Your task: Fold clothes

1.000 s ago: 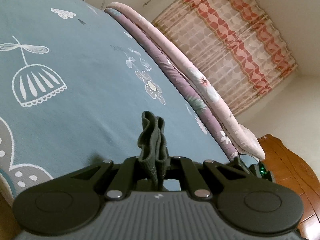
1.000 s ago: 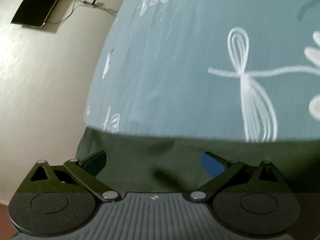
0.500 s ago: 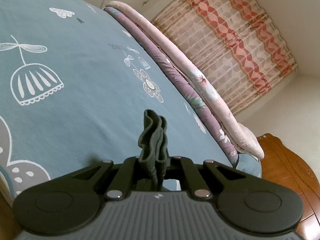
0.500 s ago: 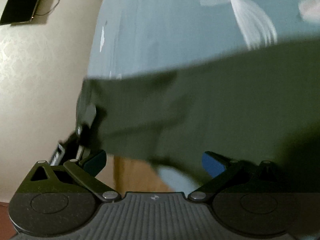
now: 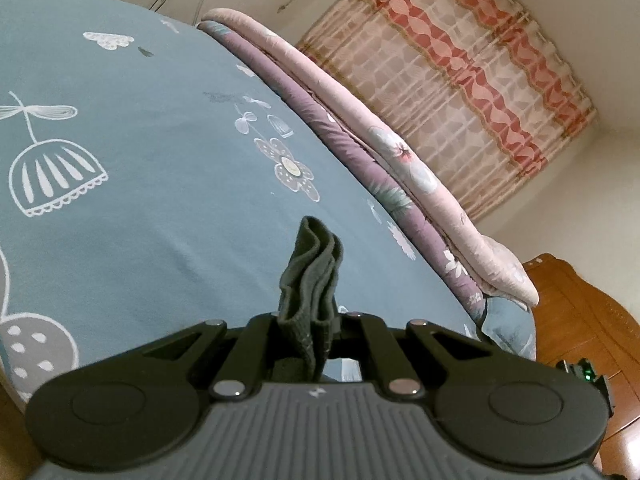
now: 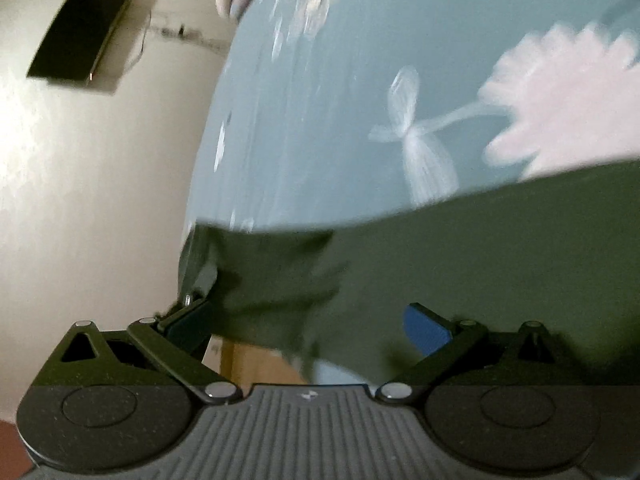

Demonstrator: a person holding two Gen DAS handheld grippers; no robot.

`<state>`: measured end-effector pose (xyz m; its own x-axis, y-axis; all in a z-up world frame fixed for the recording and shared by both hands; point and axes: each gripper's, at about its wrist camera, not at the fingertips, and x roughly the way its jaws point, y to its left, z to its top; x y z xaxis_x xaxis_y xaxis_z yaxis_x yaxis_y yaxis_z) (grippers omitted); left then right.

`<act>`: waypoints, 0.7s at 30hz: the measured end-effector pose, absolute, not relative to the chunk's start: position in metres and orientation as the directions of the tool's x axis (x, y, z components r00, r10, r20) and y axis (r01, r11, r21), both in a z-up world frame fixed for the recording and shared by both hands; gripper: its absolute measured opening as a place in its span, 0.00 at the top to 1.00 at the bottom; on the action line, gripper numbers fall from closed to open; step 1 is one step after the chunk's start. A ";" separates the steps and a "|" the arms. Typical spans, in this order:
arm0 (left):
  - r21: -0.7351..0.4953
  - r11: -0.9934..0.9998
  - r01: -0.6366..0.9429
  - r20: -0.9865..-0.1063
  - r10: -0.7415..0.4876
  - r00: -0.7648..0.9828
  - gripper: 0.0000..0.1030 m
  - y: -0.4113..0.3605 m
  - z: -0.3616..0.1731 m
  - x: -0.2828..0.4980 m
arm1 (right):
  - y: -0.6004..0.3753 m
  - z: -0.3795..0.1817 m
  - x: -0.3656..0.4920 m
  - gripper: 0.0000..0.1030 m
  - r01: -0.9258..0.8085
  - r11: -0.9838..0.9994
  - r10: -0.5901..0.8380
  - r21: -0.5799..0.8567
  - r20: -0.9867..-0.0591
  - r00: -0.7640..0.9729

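While our left gripper (image 5: 308, 316) keeps pinching a bunched edge of the dark green garment (image 6: 460, 256) above the blue bedsheet (image 5: 160, 168), our right gripper (image 6: 316, 320), jaws spread, has swung back; the cloth hangs lower against the sheet, unfolded.

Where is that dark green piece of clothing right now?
A bunched edge of the dark green garment is pinched in the left gripper above the blue bedsheet; in the right wrist view it spreads before the open right gripper.
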<state>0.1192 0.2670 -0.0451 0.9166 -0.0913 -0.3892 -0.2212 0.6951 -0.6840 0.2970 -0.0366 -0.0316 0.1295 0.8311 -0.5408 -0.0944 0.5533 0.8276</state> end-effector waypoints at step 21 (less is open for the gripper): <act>-0.589 0.782 -0.201 -0.460 -0.120 0.880 0.96 0.152 -0.010 0.149 | -0.195 -0.033 0.229 0.00 -0.324 0.858 0.488 0.398 -0.828 0.277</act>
